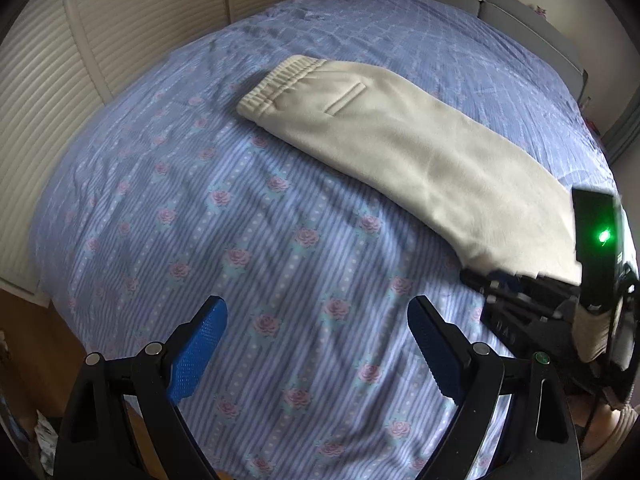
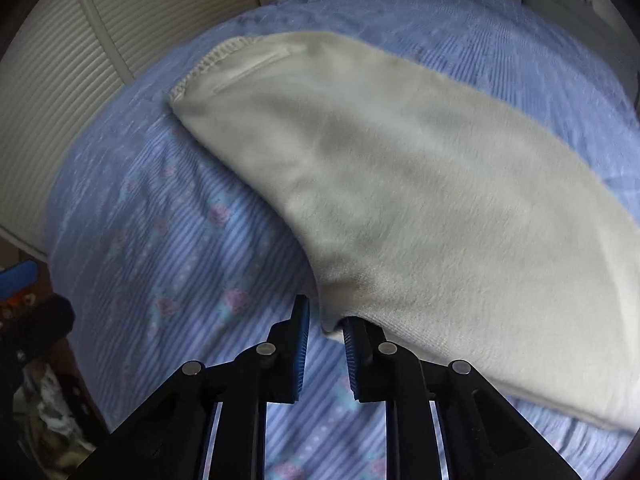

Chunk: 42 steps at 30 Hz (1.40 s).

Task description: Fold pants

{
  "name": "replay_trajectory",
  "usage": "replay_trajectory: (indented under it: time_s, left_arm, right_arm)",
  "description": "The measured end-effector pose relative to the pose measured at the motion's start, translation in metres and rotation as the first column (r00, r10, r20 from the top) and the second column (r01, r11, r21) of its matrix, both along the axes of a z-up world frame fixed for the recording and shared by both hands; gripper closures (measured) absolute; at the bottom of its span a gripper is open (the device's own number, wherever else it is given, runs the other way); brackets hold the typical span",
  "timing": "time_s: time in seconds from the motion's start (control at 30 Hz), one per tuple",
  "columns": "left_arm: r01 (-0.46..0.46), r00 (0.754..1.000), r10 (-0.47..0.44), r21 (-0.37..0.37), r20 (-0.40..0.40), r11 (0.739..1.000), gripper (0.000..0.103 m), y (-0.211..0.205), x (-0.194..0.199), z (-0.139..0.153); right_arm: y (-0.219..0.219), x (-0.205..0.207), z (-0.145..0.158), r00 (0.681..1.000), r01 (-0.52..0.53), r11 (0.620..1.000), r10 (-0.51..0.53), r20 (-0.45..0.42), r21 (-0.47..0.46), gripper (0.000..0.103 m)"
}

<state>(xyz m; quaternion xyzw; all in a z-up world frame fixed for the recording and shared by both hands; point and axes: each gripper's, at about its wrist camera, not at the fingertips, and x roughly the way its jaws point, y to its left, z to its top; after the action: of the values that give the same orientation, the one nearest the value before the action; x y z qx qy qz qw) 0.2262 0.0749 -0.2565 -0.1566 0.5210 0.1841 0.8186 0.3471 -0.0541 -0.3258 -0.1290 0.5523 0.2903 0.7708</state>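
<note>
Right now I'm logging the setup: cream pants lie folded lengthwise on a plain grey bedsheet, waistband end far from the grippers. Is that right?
Not quite. The bedsheet is not plain grey: it is blue-striped with pink roses, as the left wrist view shows. The rest holds: the cream pants lie folded lengthwise, waistband at the far end.

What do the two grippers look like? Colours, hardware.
Both are black angular frames with silver round pivot pins and blue textured pads on the fingers. The left gripper has a green dot on its frame. The right gripper carries a black box with a lit green LED.
</note>
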Motion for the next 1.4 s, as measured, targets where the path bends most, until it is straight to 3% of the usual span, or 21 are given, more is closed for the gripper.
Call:
replay_trajectory:
  time_s: [0.1, 0.17, 0.27, 0.33, 0.4, 0.53, 0.67, 0.83, 1.03, 1.2, 1.37, 1.4]
  left_arm:
    - [-0.014, 1.000, 0.014, 0.000, -0.018, 1.000, 0.011, 0.006, -0.002, 0.001]
    - [-0.014, 1.000, 0.015, 0.001, -0.022, 1.000, 0.011, 0.010, -0.005, 0.006]
    - [-0.020, 1.000, 0.020, 0.004, -0.020, 1.000, 0.011, 0.025, -0.009, 0.016]
    - [-0.017, 1.000, 0.017, 0.002, -0.012, 1.000, 0.011, 0.039, -0.010, 0.023]
    - [0.002, 1.000, -0.002, -0.002, 0.005, 1.000, 0.011, 0.056, -0.007, 0.031]
    - [0.102, 0.992, -0.100, -0.032, 0.071, 0.994, 0.011, 0.100, 0.018, 0.045]
    - [0.304, 0.946, -0.290, -0.089, 0.145, 0.948, 0.011, 0.146, 0.074, 0.053]
    - [0.470, 0.871, -0.442, -0.098, 0.214, 0.877, 0.012, 0.190, 0.153, 0.047]
    - [0.535, 0.842, -0.500, -0.190, 0.203, 0.823, 0.018, 0.224, 0.251, 0.002]
    - [0.562, 0.827, -0.530, -0.253, 0.188, 0.788, 0.019, 0.233, 0.298, -0.039]
    - [0.546, 0.836, -0.520, -0.354, 0.174, 0.759, 0.020, 0.238, 0.333, -0.072]
    - [0.540, 0.839, -0.517, -0.369, 0.168, 0.757, 0.025, 0.237, 0.336, -0.076]
  right_arm:
    - [0.004, 0.002, -0.034, 0.995, -0.042, 0.997, 0.035, -0.098, -0.071, 0.085]
    - [0.004, 0.000, -0.033, 0.979, -0.034, 0.999, 0.028, -0.203, -0.026, 0.085]
    - [0.005, -0.014, 0.004, 0.979, -0.026, 0.999, 0.033, -0.201, 0.040, 0.082]
    - [0.003, -0.017, 0.036, 0.980, 0.036, 0.996, -0.019, -0.200, 0.081, 0.061]
    - [0.003, -0.015, 0.064, 0.980, 0.093, 0.988, -0.069, -0.185, 0.124, 0.053]
    - [0.025, 0.003, 0.106, 0.987, 0.142, 0.982, -0.131, -0.094, 0.121, 0.049]
    - [0.048, 0.034, 0.129, 0.973, 0.230, 0.971, -0.229, -0.017, 0.058, 0.049]
    - [0.079, 0.071, 0.136, 0.933, 0.361, 0.930, -0.360, -0.023, 0.065, 0.048]
    - [0.116, 0.118, 0.109, 0.903, 0.430, 0.903, -0.429, -0.027, 0.001, 0.048]
    - [0.130, 0.143, 0.090, 0.884, 0.461, 0.887, -0.458, -0.091, 0.011, 0.048]
    - [0.139, 0.156, 0.079, 0.875, 0.476, 0.880, -0.474, -0.095, -0.007, 0.048]
    - [0.139, 0.157, 0.076, 0.871, 0.483, 0.876, -0.482, -0.099, -0.010, 0.048]
